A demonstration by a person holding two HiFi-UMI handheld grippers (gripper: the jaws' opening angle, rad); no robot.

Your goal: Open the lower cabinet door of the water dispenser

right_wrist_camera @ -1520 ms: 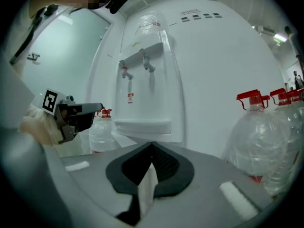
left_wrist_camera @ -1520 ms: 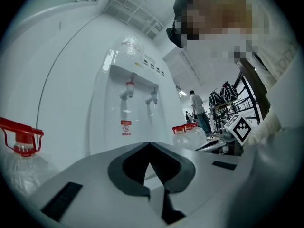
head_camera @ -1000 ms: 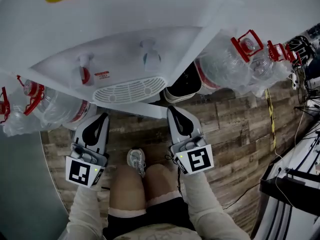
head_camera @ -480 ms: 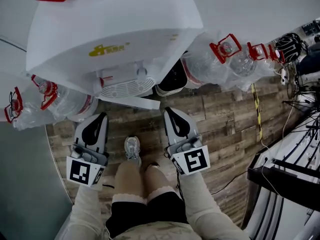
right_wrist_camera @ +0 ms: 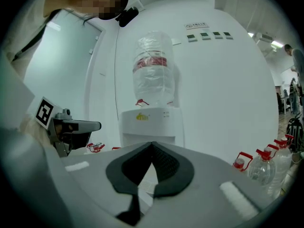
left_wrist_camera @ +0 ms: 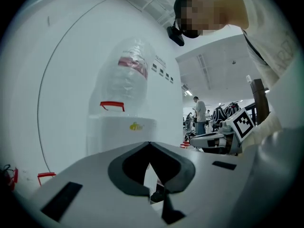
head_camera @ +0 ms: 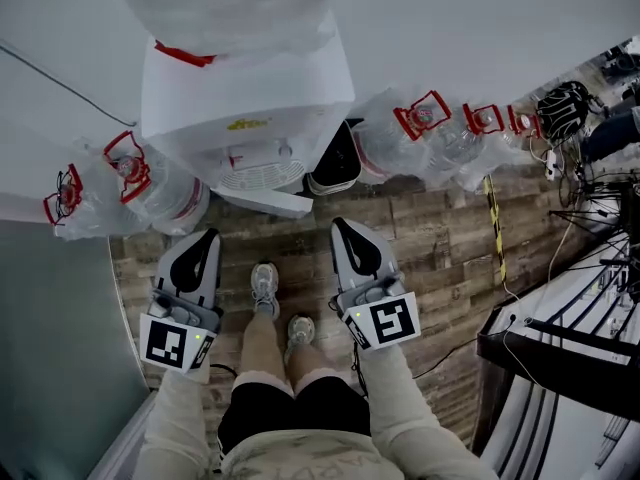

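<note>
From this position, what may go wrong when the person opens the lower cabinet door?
Floor bottles stand close on both sides of the water dispenser; a swinging door or claw may knock them. The big bottle on top could rock under a hard pull. The left claw and right claw are shut and must open first.

Cream sleeves (head_camera: 398, 418), black shorts (head_camera: 290, 408), pale sneakers (head_camera: 264, 288); grey left gripper (head_camera: 203, 240), right gripper (head_camera: 347, 230); marker cubes (head_camera: 178, 345).

Left tool (left_wrist_camera: 150, 145), jaws together, faces the water dispenser (left_wrist_camera: 121, 130).
</note>
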